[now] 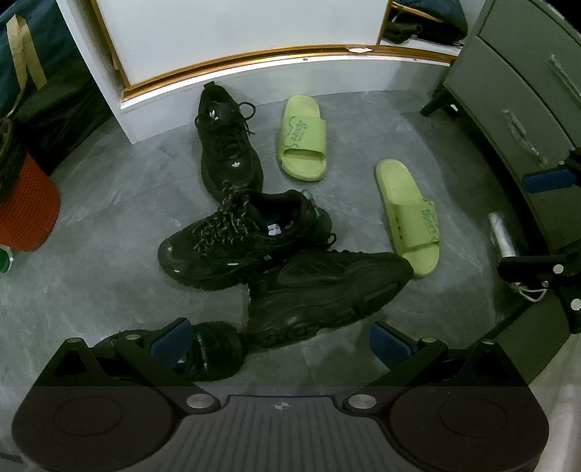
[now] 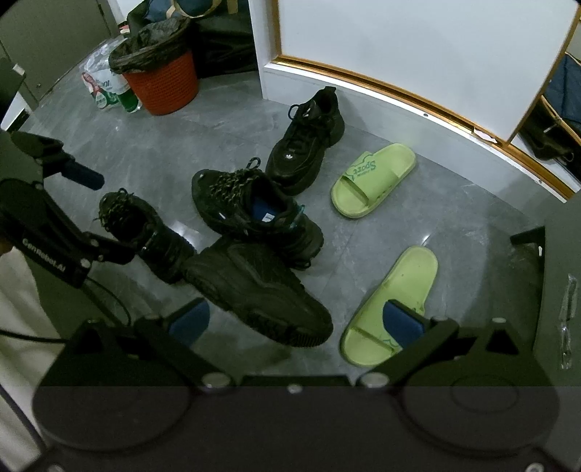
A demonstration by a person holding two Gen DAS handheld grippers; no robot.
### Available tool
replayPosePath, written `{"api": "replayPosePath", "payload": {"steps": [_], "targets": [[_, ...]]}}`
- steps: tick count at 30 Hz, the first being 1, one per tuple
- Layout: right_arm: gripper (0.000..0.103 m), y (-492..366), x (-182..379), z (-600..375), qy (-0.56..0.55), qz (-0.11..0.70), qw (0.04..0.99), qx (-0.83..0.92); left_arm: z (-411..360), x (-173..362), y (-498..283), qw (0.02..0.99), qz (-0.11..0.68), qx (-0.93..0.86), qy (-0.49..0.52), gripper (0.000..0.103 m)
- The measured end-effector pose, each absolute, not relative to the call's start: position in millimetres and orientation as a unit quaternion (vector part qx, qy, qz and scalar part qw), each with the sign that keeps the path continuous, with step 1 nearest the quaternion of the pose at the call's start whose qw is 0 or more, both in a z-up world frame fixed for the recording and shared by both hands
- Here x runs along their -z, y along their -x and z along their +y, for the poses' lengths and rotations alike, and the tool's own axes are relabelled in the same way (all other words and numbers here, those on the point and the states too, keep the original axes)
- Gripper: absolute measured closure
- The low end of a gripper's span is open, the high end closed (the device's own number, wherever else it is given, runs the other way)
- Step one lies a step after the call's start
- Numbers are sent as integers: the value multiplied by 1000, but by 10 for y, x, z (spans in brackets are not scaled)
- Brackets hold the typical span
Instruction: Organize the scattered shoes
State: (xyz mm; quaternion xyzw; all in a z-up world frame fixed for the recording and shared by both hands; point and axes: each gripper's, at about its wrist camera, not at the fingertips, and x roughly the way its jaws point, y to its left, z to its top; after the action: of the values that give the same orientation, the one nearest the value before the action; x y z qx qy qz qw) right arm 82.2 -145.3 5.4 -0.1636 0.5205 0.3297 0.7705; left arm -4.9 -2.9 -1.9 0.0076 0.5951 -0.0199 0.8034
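Six shoes lie scattered on the grey floor [image 1: 90, 276] in front of a white, gold-trimmed panel [image 1: 236, 32]: four black sneakers in a loose heap and two green slides off to the side. The plain black sneaker [image 1: 326, 290] lies nearest, tipped toward its side, with the speckled-lace sneaker [image 1: 243, 239] resting partly on it and the logo sneaker [image 1: 228, 145] standing upright just beyond, near the panel. A fourth sneaker [image 2: 145, 232] sits at the left gripper [image 1: 279, 341], one finger lying over its heel; the jaws are spread wide and hold nothing. The sneakers look bulky and fairly heavy, with stiff, thick soles and soft padded collars, so the firmest hold is probably across the heel collar or the tongue edge; loose laces would likely snag or slip. The far slide [image 1: 303, 138] and the near slide [image 2: 392, 305] appear to be light, springy foam with a smooth skin; pinching the strap across its width seems safer than gripping the sole's rounded edge. The right gripper [image 2: 294, 323] hovers over the floor with jaws wide apart and empty, one pad above the near slide's strap. An orange bin [image 2: 163, 83] stands well apart, and a grey cabinet [image 1: 515, 94] borders the right side.
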Motion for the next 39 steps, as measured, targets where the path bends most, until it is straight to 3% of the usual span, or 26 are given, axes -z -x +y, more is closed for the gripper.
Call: {"api": "replayPosePath", "payload": {"steps": [39], "targets": [[0, -806, -54, -1450, 167, 518, 768, -337, -33, 40, 28, 801, 598, 22, 0, 0]]}}
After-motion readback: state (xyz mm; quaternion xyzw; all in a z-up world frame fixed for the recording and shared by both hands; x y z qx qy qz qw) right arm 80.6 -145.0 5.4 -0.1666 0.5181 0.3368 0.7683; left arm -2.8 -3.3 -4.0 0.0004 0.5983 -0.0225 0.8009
